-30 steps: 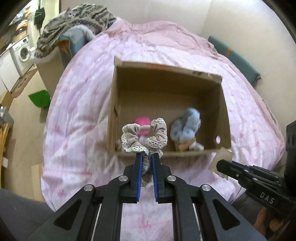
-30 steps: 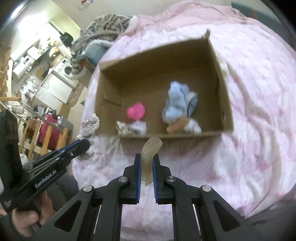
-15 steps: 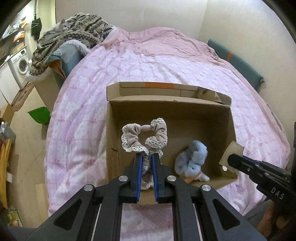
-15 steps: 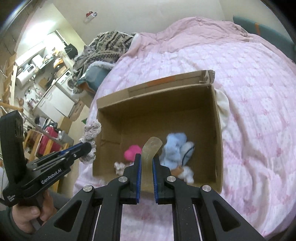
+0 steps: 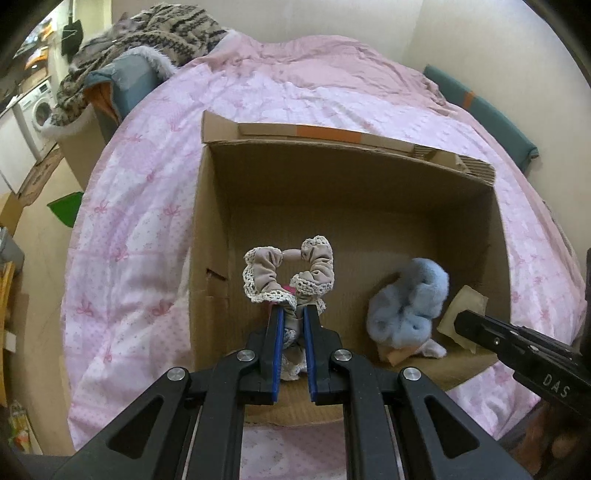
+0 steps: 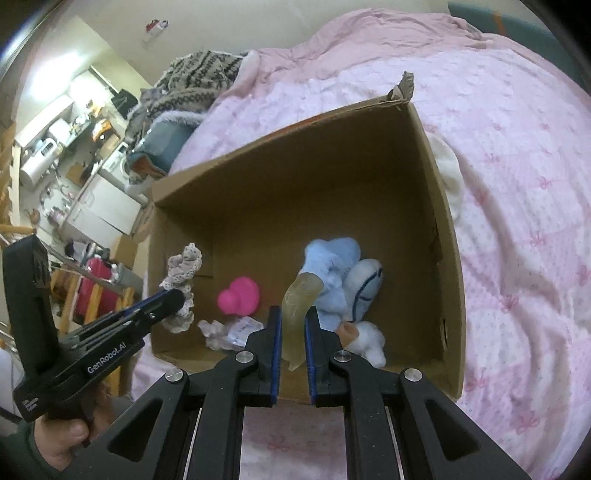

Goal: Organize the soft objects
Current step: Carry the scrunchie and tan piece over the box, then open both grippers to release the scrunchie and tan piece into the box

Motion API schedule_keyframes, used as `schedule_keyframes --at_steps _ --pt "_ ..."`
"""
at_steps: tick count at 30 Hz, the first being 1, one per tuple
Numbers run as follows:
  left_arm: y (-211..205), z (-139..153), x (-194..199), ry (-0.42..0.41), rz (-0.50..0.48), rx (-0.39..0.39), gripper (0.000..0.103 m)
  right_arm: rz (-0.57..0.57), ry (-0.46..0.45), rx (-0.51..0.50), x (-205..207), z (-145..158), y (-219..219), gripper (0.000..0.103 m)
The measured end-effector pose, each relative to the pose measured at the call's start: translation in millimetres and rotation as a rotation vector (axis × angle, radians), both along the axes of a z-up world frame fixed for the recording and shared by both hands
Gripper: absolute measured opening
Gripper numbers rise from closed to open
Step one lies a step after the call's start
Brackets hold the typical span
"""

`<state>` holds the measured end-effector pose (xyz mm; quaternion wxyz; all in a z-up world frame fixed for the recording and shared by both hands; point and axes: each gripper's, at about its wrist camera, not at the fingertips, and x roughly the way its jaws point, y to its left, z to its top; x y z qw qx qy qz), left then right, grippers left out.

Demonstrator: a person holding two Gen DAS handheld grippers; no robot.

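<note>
An open cardboard box [image 5: 347, 199] [image 6: 280, 199] sits on a pink bed. My left gripper [image 5: 293, 314] is shut on a beige lace-trimmed scrunchie [image 5: 288, 273], held over the box's near left part; the same scrunchie [image 6: 183, 273] shows in the right wrist view. My right gripper [image 6: 293, 314] is shut on a flat translucent tan pad [image 6: 297, 306], held over the box's near edge; the tan pad [image 5: 463, 314] also shows at the right of the left wrist view. Inside lie a blue fluffy toy [image 5: 410, 302] [image 6: 336, 277], a pink heart-shaped piece [image 6: 240, 295] and a small white item [image 6: 229, 332].
A pink patterned bedspread [image 5: 147, 221] surrounds the box. A patterned knit blanket [image 5: 159, 33] is piled on a grey-blue chair at the bed's far left. Beyond the bed's left side are floor, a green item [image 5: 66, 210] and a washing machine [image 5: 40, 110]. A white cloth [image 6: 450, 173] lies by the box's right wall.
Both grippers have moved forward and down, from in front of the box to over its near part. Each keeps its grip.
</note>
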<state>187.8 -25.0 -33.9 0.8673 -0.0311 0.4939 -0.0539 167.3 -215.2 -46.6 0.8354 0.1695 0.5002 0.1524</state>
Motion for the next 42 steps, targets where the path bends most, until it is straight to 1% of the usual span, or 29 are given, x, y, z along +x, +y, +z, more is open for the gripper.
schedule_keyframes --at_steps 3,7,8,14,17,19,21,25,26,28,29,30,31,33,34,37,39,42 --pt "-0.3 -2.5 1.5 -0.001 0.001 -0.011 0.010 0.011 0.002 -0.021 2.6 -2.9 5.8 0.013" --pt "-3.8 -3.9 2.5 -0.011 -0.017 -0.002 0.010 0.019 -0.003 -0.040 5.7 -4.3 8.8 0.015" --pt "-5.2 -4.6 3.0 -0.012 -0.022 0.001 0.010 0.018 -0.003 -0.041 5.2 -5.6 7.4 0.017" --pt "-11.2 -8.1 3.7 -0.016 -0.045 -0.009 0.010 0.000 0.014 -0.030 7.9 -10.0 1.7 0.017" --pt "-14.4 -9.5 2.3 -0.019 -0.055 0.003 0.010 0.000 0.017 -0.020 8.6 -10.7 0.5 0.023" --pt "-14.1 -9.9 1.5 -0.016 -0.054 -0.003 0.010 0.001 0.016 -0.015 8.7 -10.3 0.6 0.023" --pt "-13.4 -10.0 1.1 -0.015 -0.052 -0.006 0.012 -0.001 0.011 -0.009 8.3 -9.1 0.9 0.027" --pt "-13.1 -8.5 -0.2 -0.019 -0.054 -0.004 0.013 -0.007 0.002 0.010 7.6 -6.1 -1.3 0.029" --pt "-13.3 -8.5 -0.7 -0.019 -0.054 -0.005 0.013 -0.009 0.001 0.007 6.8 -5.6 -1.5 0.033" --pt "-13.8 -7.7 -1.7 -0.021 -0.059 -0.011 0.014 -0.016 -0.011 0.010 4.8 -2.9 -2.1 0.050" --pt "-14.1 -6.4 -2.6 -0.026 -0.062 -0.013 0.016 -0.022 -0.025 0.012 3.7 -1.1 -3.0 0.069" --pt "-14.2 -4.6 -3.5 -0.033 -0.063 -0.012 0.019 -0.031 -0.041 0.006 3.0 1.2 -4.1 0.074" --pt "-14.5 -3.3 -4.3 -0.038 -0.062 -0.012 0.021 -0.037 -0.053 -0.002 2.2 3.9 -4.6 0.074" --pt "-13.9 1.9 -6.4 -0.059 -0.053 -0.012 0.036 -0.045 -0.066 -0.003 2.1 8.1 -5.8 0.074" --pt "-13.3 4.0 -7.3 -0.069 -0.048 -0.009 0.039 -0.048 -0.072 0.000 1.6 9.7 -6.6 0.074" --pt "-12.9 15.7 -15.9 -0.135 -0.028 0.033 0.040 -0.059 -0.088 -0.010 -1.1 15.2 -8.1 0.074" --pt "-12.8 22.2 -20.3 -0.156 -0.016 0.064 0.040 -0.067 -0.123 -0.026 -5.5 22.4 -9.3 0.075" --pt "-8.3 31.9 -25.8 -0.183 0.002 0.063 0.040 -0.072 -0.168 -0.041 -13.2 33.0 -10.7 0.078"
